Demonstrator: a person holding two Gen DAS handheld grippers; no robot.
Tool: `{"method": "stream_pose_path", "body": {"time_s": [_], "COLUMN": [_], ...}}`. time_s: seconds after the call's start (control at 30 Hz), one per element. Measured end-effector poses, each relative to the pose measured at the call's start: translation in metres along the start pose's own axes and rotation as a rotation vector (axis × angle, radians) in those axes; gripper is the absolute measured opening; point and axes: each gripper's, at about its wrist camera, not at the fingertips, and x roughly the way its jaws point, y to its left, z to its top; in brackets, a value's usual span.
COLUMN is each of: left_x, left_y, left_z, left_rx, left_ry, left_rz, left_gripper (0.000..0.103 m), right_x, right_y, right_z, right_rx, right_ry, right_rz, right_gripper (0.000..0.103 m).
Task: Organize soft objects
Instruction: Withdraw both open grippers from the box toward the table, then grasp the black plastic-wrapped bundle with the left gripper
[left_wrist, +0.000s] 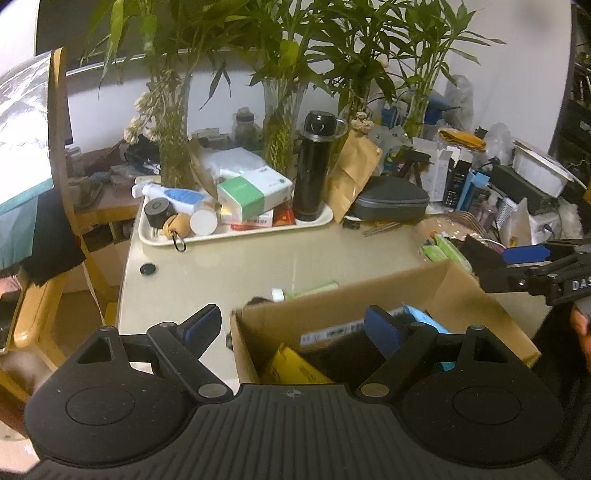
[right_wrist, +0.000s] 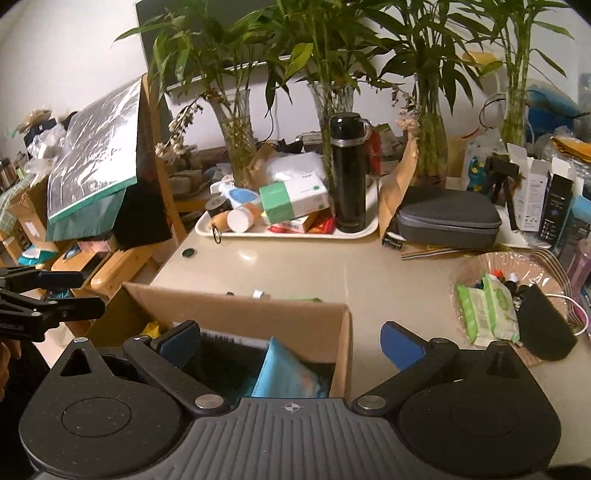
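both claws, left claw (left_wrist: 293, 325) and right claw (right_wrist: 291, 341), hover released, tilted down over the cardboard box (left_wrist: 369, 295).

- A lived-in home room, cluttered.
- Glass vases of lucky bamboo (right_wrist: 236, 122) at 12 o'clock.
- Tray (right_wrist: 288, 230) of toiletries, black flask (right_wrist: 347, 173).
- Wooden chair (left_wrist: 59, 177) at 9 o'clock.

matt cardboard box (right_wrist: 236, 308), glossy table (right_wrist: 295, 266)
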Motion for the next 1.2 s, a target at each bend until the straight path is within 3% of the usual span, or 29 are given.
{"method": "stream_pose_path", "body": {"time_s": [0.47, 1.2], "left_x": [0.044, 0.118], "left_y": [0.019, 0.056], "left_z": [0.019, 0.033], "left_rx": [0.029, 0.043], "left_ry": [0.011, 0.09], "left_rz": [0.007, 0.004], "left_gripper": [0.085, 0.085], "right_x": [0.026, 0.084], "right_y": [-0.021, -0.045], "right_z": [0.018, 0.049], "right_rx": [-0.032, -0.071], "right_ry": [-0.021, -0.027], "right_rz": [-0.04, -0.009], "right_gripper": [0.103, 0.103]}}
